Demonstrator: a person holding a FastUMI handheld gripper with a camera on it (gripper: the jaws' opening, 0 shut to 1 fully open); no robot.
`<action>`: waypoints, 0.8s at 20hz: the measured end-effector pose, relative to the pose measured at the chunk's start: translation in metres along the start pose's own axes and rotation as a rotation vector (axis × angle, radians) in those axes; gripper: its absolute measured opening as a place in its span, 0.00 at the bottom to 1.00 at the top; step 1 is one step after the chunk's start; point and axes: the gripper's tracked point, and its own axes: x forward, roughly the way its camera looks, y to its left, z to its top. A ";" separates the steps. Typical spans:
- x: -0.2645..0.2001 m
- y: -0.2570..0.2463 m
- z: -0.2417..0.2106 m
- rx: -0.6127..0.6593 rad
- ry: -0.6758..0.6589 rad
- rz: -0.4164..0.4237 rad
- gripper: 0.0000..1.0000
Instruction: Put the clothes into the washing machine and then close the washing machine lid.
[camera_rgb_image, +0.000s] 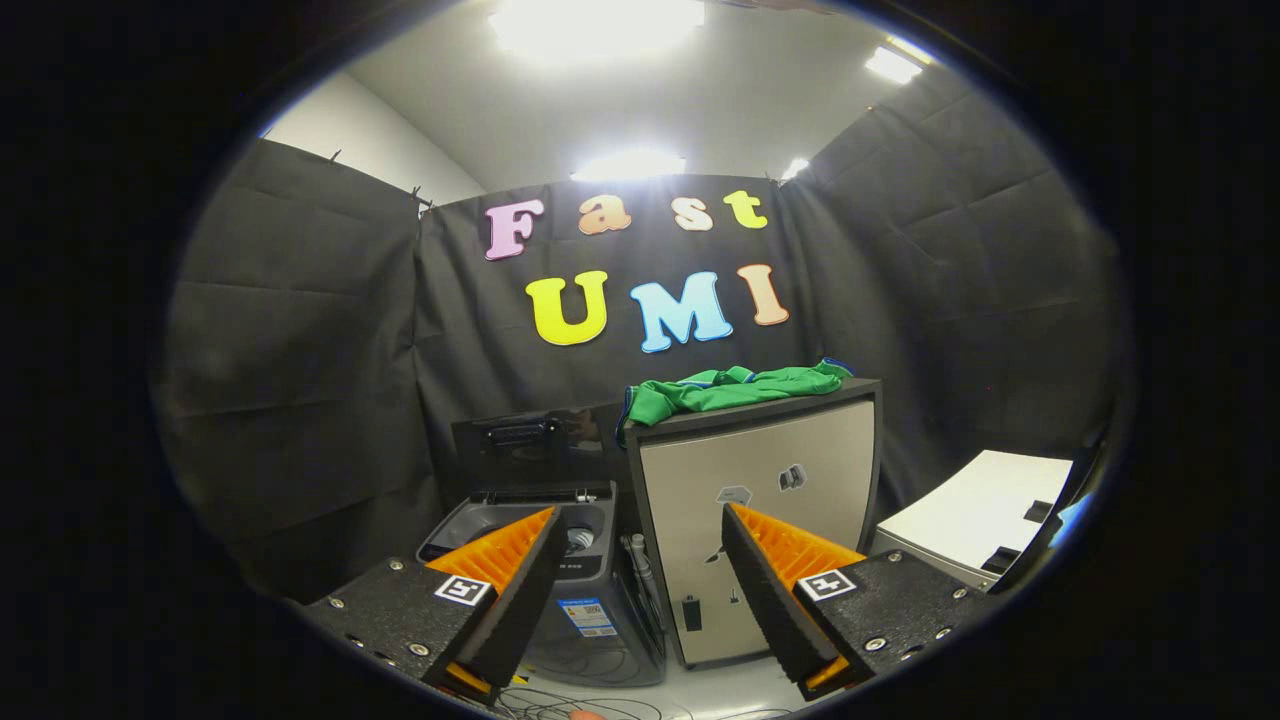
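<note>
we see our hand-held gripper (640, 560) released, its fingers spread wide with nothing between them. beyond them a green garment (735, 388) lies crumpled on top of a grey cabinet (765, 530). just beside the cabinet stands a small dark top-loading washing machine (560, 580), its lid (530, 445) raised upright. a white box (985, 525) sits on the cabinet's other side.
</note>
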 end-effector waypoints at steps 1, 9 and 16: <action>0.001 0.000 0.001 -0.001 0.000 -0.002 0.96; 0.000 -0.002 0.007 -0.002 -0.010 -0.017 0.96; 0.002 -0.006 0.029 -0.047 -0.005 -0.045 0.96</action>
